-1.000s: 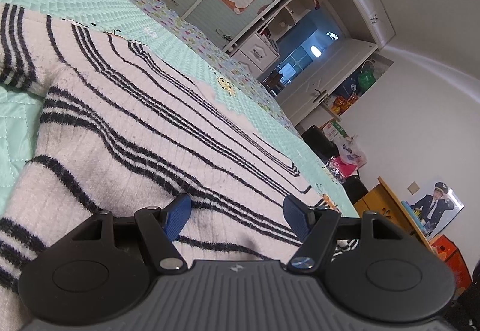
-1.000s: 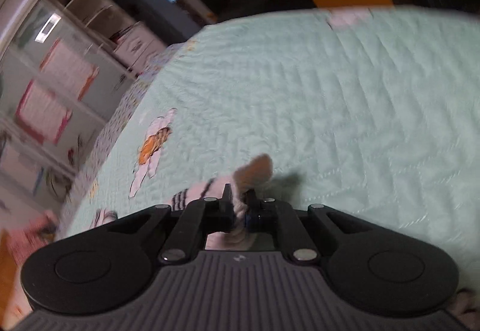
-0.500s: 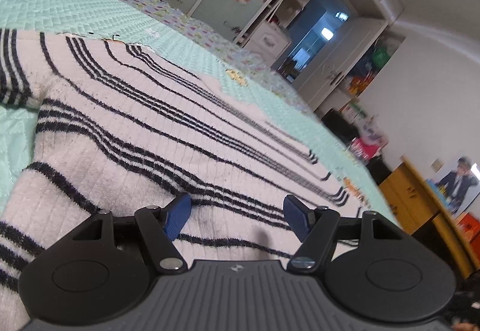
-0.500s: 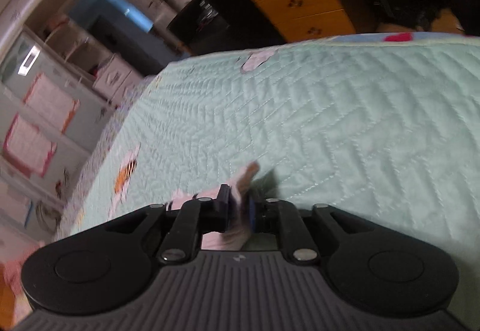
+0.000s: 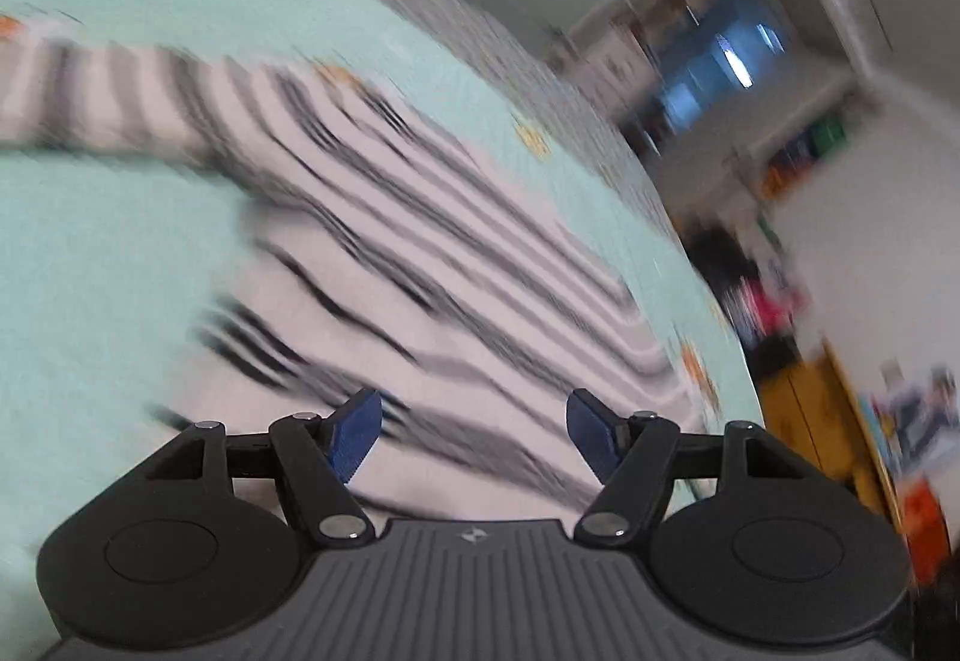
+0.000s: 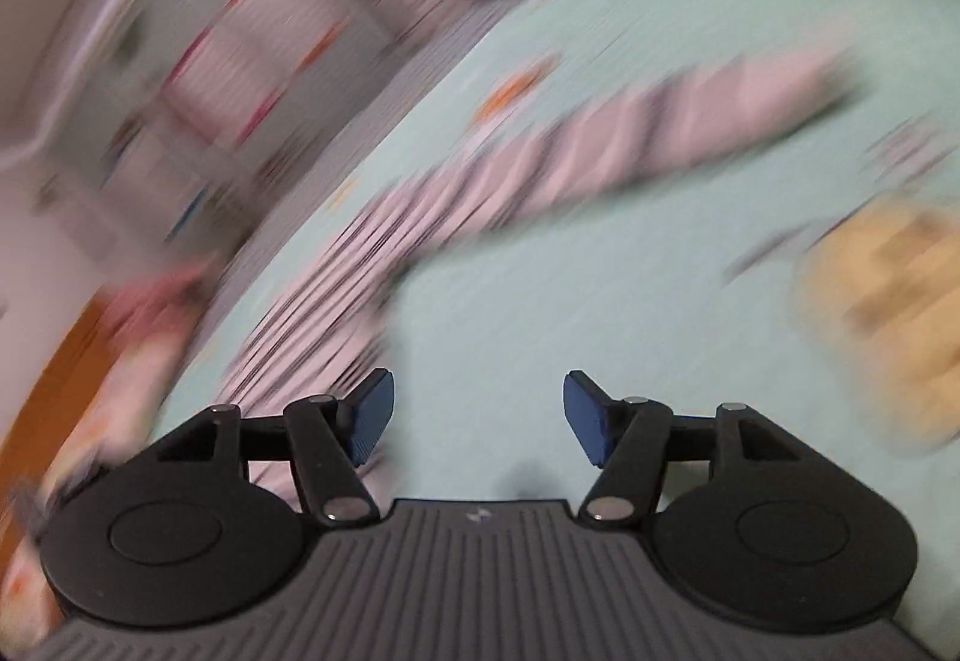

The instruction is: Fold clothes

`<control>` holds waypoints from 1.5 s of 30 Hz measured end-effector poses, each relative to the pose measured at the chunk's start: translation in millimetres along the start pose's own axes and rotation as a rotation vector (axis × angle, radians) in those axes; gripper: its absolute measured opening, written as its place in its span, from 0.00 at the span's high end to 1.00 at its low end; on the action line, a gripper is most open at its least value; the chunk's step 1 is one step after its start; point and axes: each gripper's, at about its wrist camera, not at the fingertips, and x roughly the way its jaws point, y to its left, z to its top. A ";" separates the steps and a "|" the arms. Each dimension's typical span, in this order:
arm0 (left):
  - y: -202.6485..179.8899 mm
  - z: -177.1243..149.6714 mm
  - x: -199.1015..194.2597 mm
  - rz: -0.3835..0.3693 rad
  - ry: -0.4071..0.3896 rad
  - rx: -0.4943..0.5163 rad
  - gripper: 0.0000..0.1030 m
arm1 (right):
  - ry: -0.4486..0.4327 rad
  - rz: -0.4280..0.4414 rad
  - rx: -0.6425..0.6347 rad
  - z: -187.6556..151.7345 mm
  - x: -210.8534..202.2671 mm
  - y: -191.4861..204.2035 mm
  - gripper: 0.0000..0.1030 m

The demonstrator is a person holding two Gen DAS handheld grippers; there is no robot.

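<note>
A white sweater with black stripes (image 5: 456, 265) lies spread on the mint quilted bedspread (image 5: 108, 265), one sleeve stretching to the left. My left gripper (image 5: 474, 436) hovers above its near part, open, nothing between the blue pads. In the right wrist view the same sweater (image 6: 540, 169) runs diagonally, its sleeve reaching up and right. My right gripper (image 6: 477, 418) is open over bare bedspread (image 6: 600, 313), just right of the sweater's edge. Both views are heavily motion-blurred.
A tan, blurred object (image 6: 888, 313) lies on the bed at the right. Pinkish bedding (image 6: 138, 337) and a wooden edge sit at the left. Beyond the bed stand white cabinets (image 5: 690, 79), a yellow wooden cabinet (image 5: 804, 403) and clutter on the floor.
My right gripper has let go of the sweater's sleeve end and stands open, swung to face the garment. My left gripper has lifted away, so more of the sweater shows.
</note>
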 end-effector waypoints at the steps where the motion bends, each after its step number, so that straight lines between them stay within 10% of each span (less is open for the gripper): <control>1: 16.1 9.1 -12.0 0.049 -0.051 -0.035 0.31 | 0.041 0.046 -0.015 -10.2 9.0 13.9 0.38; 7: 115.5 55.9 -82.4 0.328 -0.324 -0.266 0.31 | 0.161 0.247 -0.071 -35.8 78.9 90.3 0.36; 11: 181.5 63.0 -90.1 0.344 -0.305 -0.461 0.31 | 0.187 0.290 -0.073 -47.0 115.6 113.4 0.30; 16: 197.6 80.4 -87.2 0.421 -0.316 -0.443 0.31 | 0.191 0.282 -0.131 -60.8 117.1 109.3 0.30; 18: 203.4 87.5 -86.0 0.454 -0.321 -0.433 0.47 | 0.193 0.280 -0.156 -61.6 113.1 109.5 0.30; 20: 209.2 94.6 -84.8 0.486 -0.326 -0.423 0.92 | 0.200 0.272 -0.162 -59.2 111.1 109.7 0.30; 25: 220.4 110.2 -83.8 0.568 -0.328 -0.362 0.92 | 0.241 0.199 -0.210 -52.6 108.8 116.9 0.30; 29: 232.8 105.3 -90.0 0.411 -0.225 -0.370 0.77 | 0.258 0.185 -0.177 -48.0 95.0 110.5 0.30; 34: 207.8 68.4 -115.7 0.396 -0.235 -0.397 0.59 | 0.238 0.149 -0.152 -37.4 78.0 96.2 0.30; 40: 106.4 49.6 -44.1 0.074 0.024 -0.087 0.54 | 0.169 0.037 -0.196 -0.8 101.6 108.9 0.30; 45: 80.7 61.8 38.9 0.001 0.139 -0.127 0.53 | 0.097 0.087 -0.221 49.6 145.2 136.9 0.30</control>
